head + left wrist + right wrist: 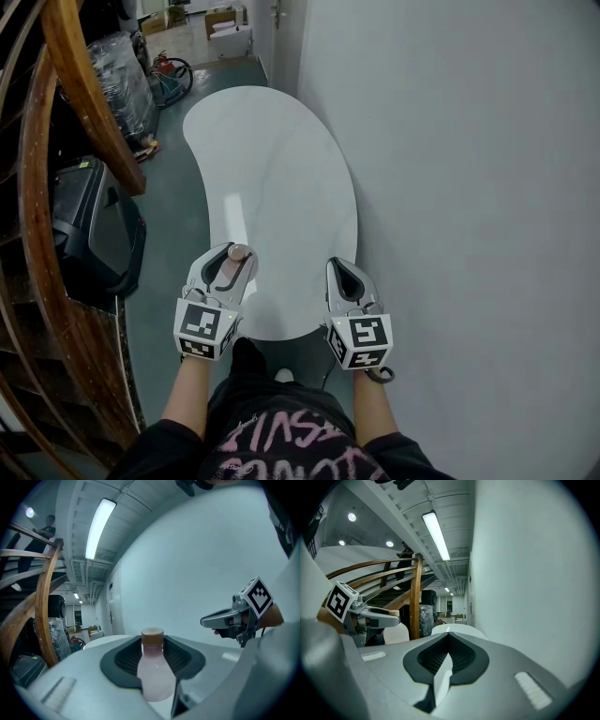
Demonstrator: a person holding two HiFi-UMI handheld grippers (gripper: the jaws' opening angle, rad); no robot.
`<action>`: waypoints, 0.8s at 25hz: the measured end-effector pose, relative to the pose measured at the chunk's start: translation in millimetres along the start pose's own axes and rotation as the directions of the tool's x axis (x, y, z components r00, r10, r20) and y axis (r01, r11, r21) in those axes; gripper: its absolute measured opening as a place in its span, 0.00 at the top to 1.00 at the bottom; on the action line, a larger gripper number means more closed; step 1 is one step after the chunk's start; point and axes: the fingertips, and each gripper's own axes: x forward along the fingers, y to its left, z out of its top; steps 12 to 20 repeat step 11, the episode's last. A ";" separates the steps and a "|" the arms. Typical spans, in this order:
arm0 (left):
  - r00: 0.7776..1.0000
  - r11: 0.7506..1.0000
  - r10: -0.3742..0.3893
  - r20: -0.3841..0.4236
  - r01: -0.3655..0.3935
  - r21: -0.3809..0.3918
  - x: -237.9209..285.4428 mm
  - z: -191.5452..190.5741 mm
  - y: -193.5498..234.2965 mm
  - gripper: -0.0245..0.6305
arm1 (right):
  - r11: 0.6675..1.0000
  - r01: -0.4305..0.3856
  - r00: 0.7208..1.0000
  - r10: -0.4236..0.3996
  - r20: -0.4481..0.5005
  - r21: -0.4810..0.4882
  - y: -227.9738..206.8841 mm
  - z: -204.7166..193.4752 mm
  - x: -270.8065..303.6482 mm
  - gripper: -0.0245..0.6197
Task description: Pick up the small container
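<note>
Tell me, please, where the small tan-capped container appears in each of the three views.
Head view: small container lower left, in the left gripper.
Left gripper view: bottom centre, between the jaws.
Right gripper view: left side, behind that gripper.
Shared landmark: wooden stair rail.

The small container (239,252) is a little bottle with a rounded, cloudy pale-pink body and a short neck closed by a tan cap (152,636). It stands upright, cap on top, clamped at the body between the two dark ribbed pads of the left gripper (232,256). The neck and cap rise clear above the pads. In the head view it sits over the near end of the white table (281,169), at about 7 o'clock from the tabletop's middle. Whether its base touches the tabletop cannot be told. In the right gripper view its pale body (396,633) shows at about 9 o'clock.
</note>
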 end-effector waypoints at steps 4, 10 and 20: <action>1.000 1.000 -0.009 0.002 0.009 -0.012 -0.9 -4.1 0.2 0.74 | 1.000 0.001 1.000 -0.001 0.000 0.000 1.7 0.4 -0.1 0.95; 1.000 1.000 -0.003 0.011 0.003 -0.012 0.2 -0.7 -0.3 0.74 | 1.000 0.004 1.000 -0.004 -0.003 0.000 -1.0 -0.8 -0.5 0.95; 1.000 1.000 -0.001 0.012 0.001 -0.011 0.4 -0.1 -0.5 0.74 | 1.000 0.004 1.000 -0.004 -0.003 0.000 -1.5 -1.1 -0.5 0.95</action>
